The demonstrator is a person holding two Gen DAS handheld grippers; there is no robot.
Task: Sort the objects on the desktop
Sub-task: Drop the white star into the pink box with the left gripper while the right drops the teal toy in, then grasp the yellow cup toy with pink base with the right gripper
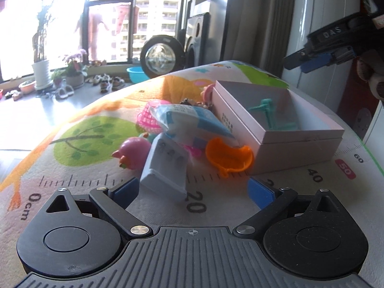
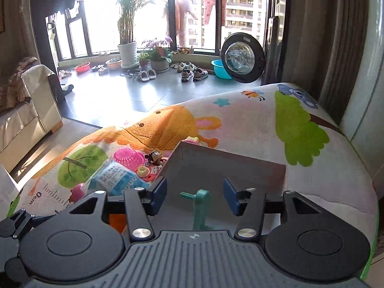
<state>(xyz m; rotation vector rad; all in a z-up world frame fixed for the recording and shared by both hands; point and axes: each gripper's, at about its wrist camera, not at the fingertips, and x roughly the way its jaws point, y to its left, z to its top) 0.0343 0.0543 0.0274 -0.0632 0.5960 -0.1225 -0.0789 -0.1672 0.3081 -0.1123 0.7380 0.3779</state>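
Note:
A pale pink open box (image 1: 300, 141) stands on a cartoon play mat (image 1: 91, 129) and holds a teal plastic toy (image 1: 264, 108). Left of it lies a heap: a grey-blue box (image 1: 165, 168), an orange scoop (image 1: 228, 156), a pink pig toy (image 1: 133, 153), a blue-white packet (image 1: 192, 120) and a pink mesh ball (image 1: 148, 117). My left gripper (image 1: 193, 190) is open and empty, just short of the grey-blue box. My right gripper (image 2: 195, 196) is open above the pink box (image 2: 230, 165), with the teal toy (image 2: 201, 206) lying below its fingers, apart from them.
The mat has a printed ruler (image 1: 196, 201) along its near edge. The right gripper also shows at the upper right of the left wrist view (image 1: 319, 55). Beyond the mat are a tiled floor, shoes, plant pots (image 2: 127, 52), a blue basin (image 2: 220, 69) and a washing machine door (image 2: 242, 57).

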